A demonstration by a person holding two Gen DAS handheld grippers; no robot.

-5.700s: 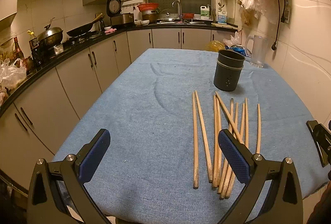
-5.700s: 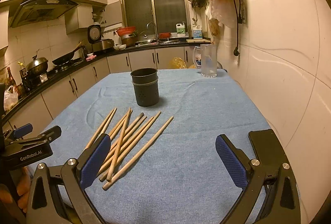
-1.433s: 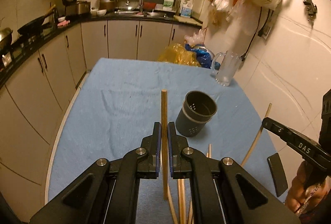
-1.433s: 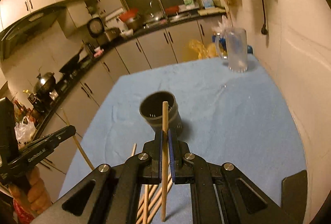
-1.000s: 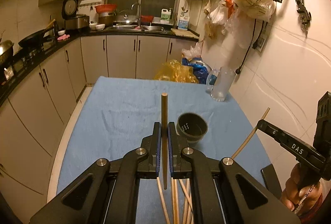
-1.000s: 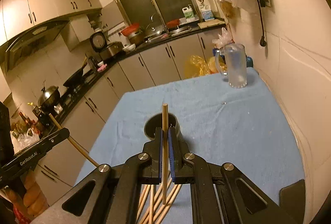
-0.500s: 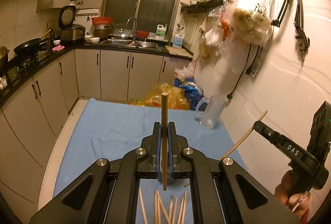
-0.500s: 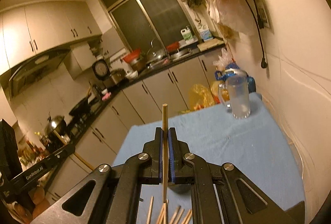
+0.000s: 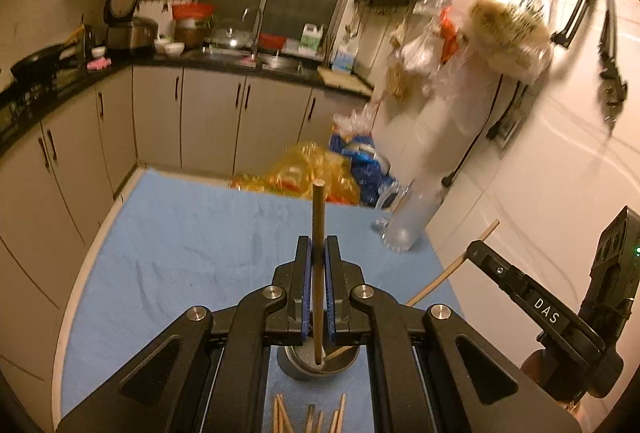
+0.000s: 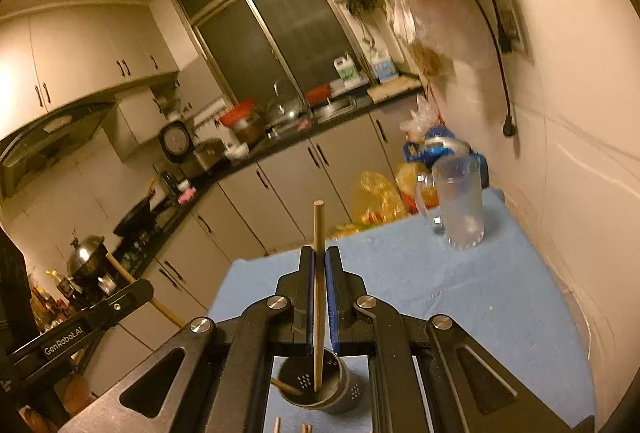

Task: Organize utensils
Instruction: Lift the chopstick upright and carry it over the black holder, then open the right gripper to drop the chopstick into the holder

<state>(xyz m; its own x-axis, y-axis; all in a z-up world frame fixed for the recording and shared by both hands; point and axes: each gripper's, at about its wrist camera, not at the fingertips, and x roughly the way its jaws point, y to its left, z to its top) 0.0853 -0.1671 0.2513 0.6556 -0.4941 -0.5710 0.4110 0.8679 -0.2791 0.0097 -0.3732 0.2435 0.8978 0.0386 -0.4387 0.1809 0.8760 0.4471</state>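
While both grippers are hanging over the dark holder (image 9: 318, 363), the left gripper (image 9: 318, 257) and right gripper (image 10: 319, 265) are each clamping one chopstick (image 9: 318, 233) upright, tips dipping into it.

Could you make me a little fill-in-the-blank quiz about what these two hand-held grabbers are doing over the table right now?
1. Each gripper, the left gripper and the right gripper, is clamped on one wooden ____.
2. The lower ends of both sticks hang over the mouth of the dark ____ on the table.
3. The table is covered with a ____ cloth.
4. Near the wall stands a clear glass ____ with a handle.

Missing words: chopstick; holder; blue; jug
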